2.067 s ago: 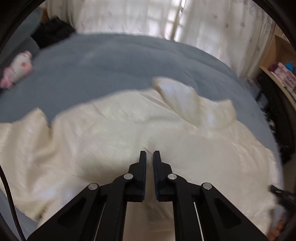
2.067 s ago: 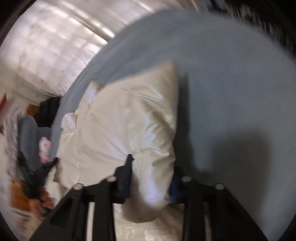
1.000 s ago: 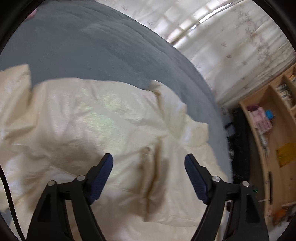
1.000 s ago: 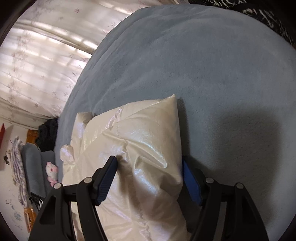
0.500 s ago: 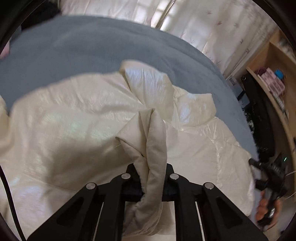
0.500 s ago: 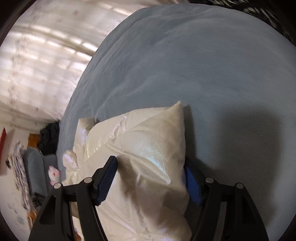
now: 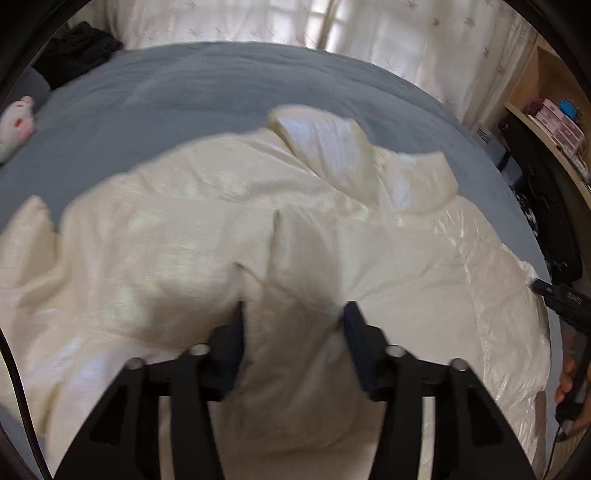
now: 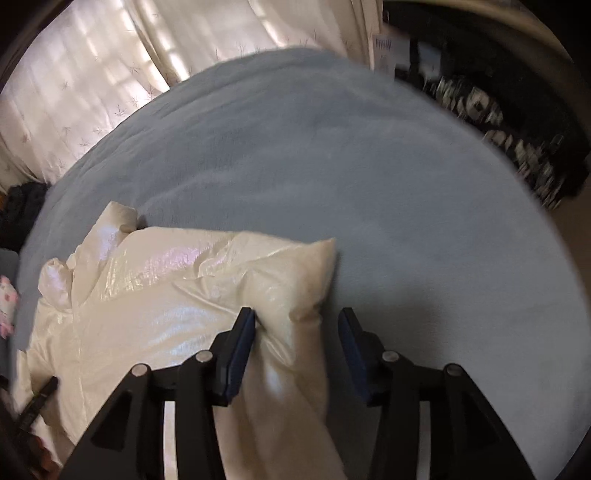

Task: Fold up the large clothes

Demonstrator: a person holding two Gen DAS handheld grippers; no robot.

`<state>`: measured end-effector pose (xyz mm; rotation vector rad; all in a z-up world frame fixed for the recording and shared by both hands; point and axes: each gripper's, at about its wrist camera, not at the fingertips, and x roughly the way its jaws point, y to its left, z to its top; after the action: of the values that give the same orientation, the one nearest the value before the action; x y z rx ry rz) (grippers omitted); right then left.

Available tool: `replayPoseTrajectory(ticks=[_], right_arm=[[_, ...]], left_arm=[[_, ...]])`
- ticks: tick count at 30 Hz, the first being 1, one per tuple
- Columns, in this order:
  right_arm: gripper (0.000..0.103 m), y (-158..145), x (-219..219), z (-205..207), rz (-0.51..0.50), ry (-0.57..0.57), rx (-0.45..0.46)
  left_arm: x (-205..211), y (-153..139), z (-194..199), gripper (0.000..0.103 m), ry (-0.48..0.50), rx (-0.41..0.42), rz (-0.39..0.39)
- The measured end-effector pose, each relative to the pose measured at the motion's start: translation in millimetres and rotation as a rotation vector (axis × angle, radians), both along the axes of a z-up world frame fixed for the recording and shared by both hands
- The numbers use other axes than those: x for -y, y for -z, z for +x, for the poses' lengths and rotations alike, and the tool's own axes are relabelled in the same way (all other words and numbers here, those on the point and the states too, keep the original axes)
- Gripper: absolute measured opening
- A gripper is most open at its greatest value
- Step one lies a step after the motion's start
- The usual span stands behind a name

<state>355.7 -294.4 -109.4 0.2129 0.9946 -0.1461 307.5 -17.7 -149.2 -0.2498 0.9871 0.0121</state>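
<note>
A large cream puffy jacket (image 7: 166,240) lies spread on a blue-grey bed cover (image 7: 184,81). My left gripper (image 7: 293,321) hangs low over its middle, and its jaws are opening. A soft bunched fold of the jacket sits loose between the fingers. In the right wrist view, the jacket's (image 8: 155,295) far corner lies between the jaws of my right gripper (image 8: 295,325), which are closing. The left pad touches the cloth and a gap shows at the right pad. The bed cover (image 8: 351,155) stretches beyond that corner.
A pink and white plush toy (image 7: 16,118) and dark clothes (image 7: 81,51) lie at the bed's far left. Pale curtains (image 7: 369,29) hang behind the bed. Wooden shelves (image 7: 554,122) with boxes stand at the right. A hand (image 7: 567,373) shows at the right edge.
Half a second ago my left gripper was shut on a raised fold; now its jaws stand apart and the fold has slumped. The right jaws have narrowed around the jacket's corner, and both views have rolled.
</note>
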Motion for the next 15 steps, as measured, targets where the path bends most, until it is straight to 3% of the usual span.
replayPoseTrajectory(ticks=[4,7,9,12,15], right_arm=[[0.047,-29,-23,-23,-0.065,-0.040,0.089],[0.047,-33,-60,-33,0.014,-0.144,0.101],[0.047,-26,-90,-38,0.028,-0.210,0.082],[0.047,-5,-122,-44,0.013,-0.277,0.038],[0.047,22,-130,-48,-0.095,-0.277,0.014]], left_arm=[[-8,-26,-16,0.054,-0.021,0.101,0.066],[-3,-30,-14,0.054,0.003,0.074,-0.010],[13,-25,-7,0.054,0.019,0.028,-0.020],[37,-12,-4,0.054,0.023,0.026,0.070],[46,9,-3,0.054,0.023,0.009,0.173]])
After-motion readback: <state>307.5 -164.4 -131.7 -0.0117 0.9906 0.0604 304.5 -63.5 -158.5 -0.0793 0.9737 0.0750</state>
